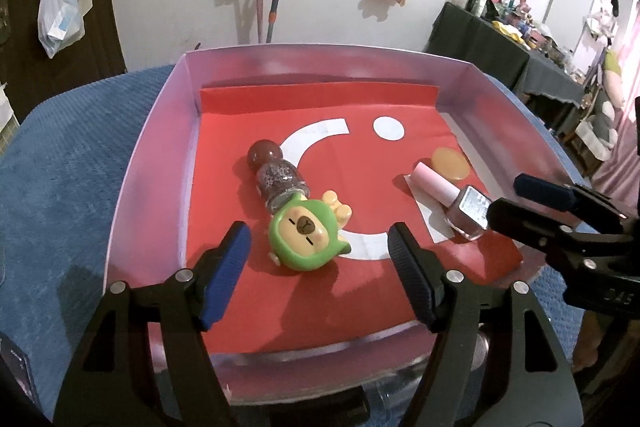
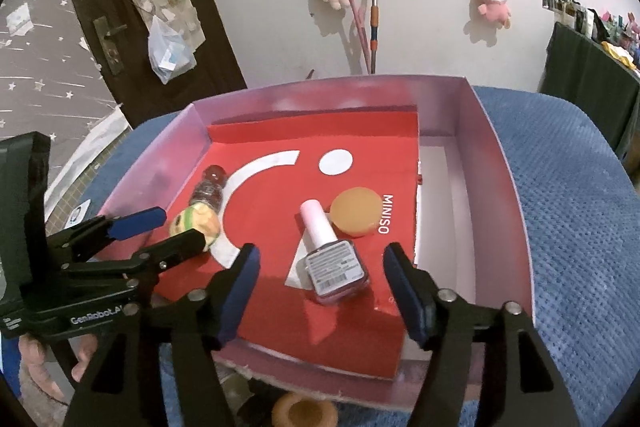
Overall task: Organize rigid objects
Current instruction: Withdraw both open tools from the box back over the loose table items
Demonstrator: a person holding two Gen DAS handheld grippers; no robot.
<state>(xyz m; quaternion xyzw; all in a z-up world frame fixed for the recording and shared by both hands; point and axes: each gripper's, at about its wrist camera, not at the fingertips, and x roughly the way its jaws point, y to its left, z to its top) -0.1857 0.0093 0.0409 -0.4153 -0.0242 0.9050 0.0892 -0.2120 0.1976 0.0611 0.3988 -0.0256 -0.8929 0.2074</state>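
In the pink box [image 2: 500, 163], the nail polish bottle [image 2: 326, 255] lay flat on the red liner, cap pointing toward the far wall, between the spread right tongs [image 2: 320, 291], untouched; the left tongs [image 1: 320, 259] gaped around the capybara figure [image 1: 308, 235].

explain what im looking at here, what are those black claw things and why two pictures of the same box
The black claws are two hand-held grippers; a person holds one in each hand, with no robot arm. Each gripper carries a wide-angle camera looking along its fingers, so you get two views of one scene. In the left view the left gripper fills the foreground; in the right view the right gripper does.

Both look down into a shallow box lined with red paper, standing on a blue cloth. Inside lie a green capybara toy, a glitter bottle with a round brown cap, a nail polish bottle with a pink cap and an orange disc.

Both grippers are open and hold nothing.
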